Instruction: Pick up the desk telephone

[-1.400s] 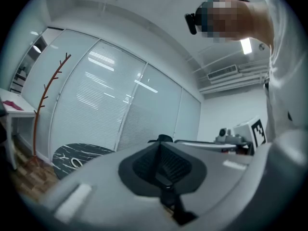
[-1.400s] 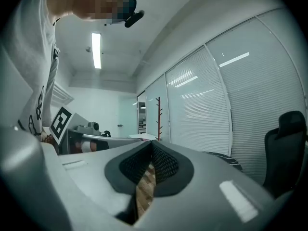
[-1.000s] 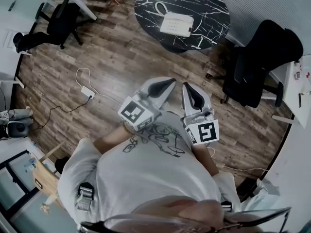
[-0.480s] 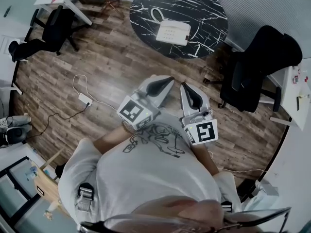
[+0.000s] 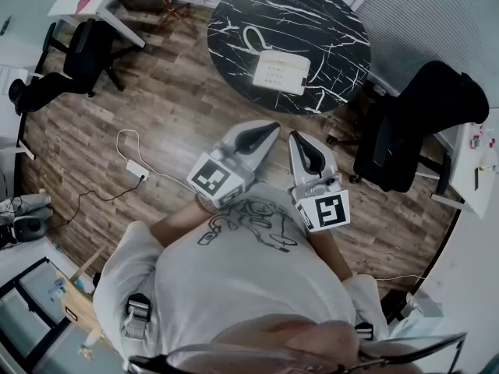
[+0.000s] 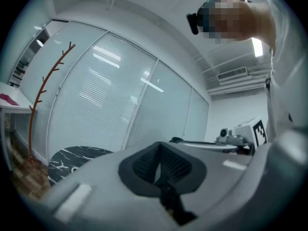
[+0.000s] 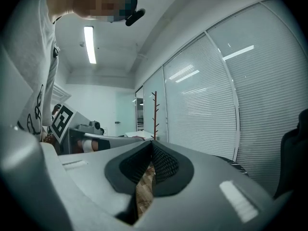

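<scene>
Nearest: person's white printed shirt. Two grippers were held side by side just ahead of it, each with one square-marker cube.

Left gripper: dark ribbed pads pressed together, nothing between them. Right gripper: pads likewise pinched closed at the tips and empty. Only brown wood-plank floor showed through the slit lower down.

On the floor, at 9 o'clock from the left gripper: one white power strip with its thin cable.

One cream-white push-button desk telephone lay at 12 o'clock from both grippers and well apart from them. It sat on one round black table with white marble veining, toward that table's near side, with its handset cord looped at 10 o'clock of the body. Neither gripper touched it.

Black office chairs, two counted: one at 2 o'clock from the right gripper, just beside the table, and one at 10 o'clock from the left gripper, farther off.

Farthest: one reddish-brown branching coat stand, seen in both gripper views against the blinds.
</scene>
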The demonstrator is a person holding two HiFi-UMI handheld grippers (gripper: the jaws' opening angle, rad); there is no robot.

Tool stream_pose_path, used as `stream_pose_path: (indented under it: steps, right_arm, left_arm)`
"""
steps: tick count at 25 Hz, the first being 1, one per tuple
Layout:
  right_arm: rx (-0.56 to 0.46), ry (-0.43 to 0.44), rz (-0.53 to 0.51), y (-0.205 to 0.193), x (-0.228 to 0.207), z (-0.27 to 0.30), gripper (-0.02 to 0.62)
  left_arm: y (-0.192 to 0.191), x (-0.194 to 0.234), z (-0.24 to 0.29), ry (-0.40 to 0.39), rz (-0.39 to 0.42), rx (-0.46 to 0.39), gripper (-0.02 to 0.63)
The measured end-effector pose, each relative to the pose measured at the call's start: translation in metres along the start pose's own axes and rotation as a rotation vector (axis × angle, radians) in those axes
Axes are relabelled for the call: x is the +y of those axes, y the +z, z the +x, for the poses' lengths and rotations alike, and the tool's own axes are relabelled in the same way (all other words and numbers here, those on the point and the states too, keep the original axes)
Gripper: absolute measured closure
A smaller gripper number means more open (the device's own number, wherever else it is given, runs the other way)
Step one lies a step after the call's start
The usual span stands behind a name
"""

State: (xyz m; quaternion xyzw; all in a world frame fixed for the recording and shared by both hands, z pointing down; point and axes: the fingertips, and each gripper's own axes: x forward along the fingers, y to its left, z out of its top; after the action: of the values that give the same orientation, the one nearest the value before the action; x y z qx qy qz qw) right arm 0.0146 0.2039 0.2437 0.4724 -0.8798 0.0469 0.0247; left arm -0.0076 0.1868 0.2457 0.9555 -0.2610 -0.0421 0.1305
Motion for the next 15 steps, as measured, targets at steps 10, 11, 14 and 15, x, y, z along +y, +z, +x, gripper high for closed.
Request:
stream_pose_path:
  steps: [10, 11, 14, 15]
  right_arm:
    - [0.014, -0.014, -0.002, 0.012, -0.037, 0.089, 0.589]
    - [0.019, -0.012, -0.007, 0.012, -0.039, 0.097, 0.589]
    - [0.026, -0.015, -0.013, 0.016, -0.048, 0.122, 0.589]
    - [0.027, -0.017, -0.013, 0.017, -0.052, 0.13, 0.589]
  left_arm:
    - [0.025, 0.087, 0.035, -0.022, -0.01, 0.015, 0.604]
    - [0.028, 0.095, 0.038, -0.022, -0.013, 0.015, 0.604]
    - [0.036, 0.119, 0.047, -0.028, -0.018, 0.015, 0.604]
    - [0.038, 0.126, 0.049, -0.032, -0.019, 0.016, 0.604]
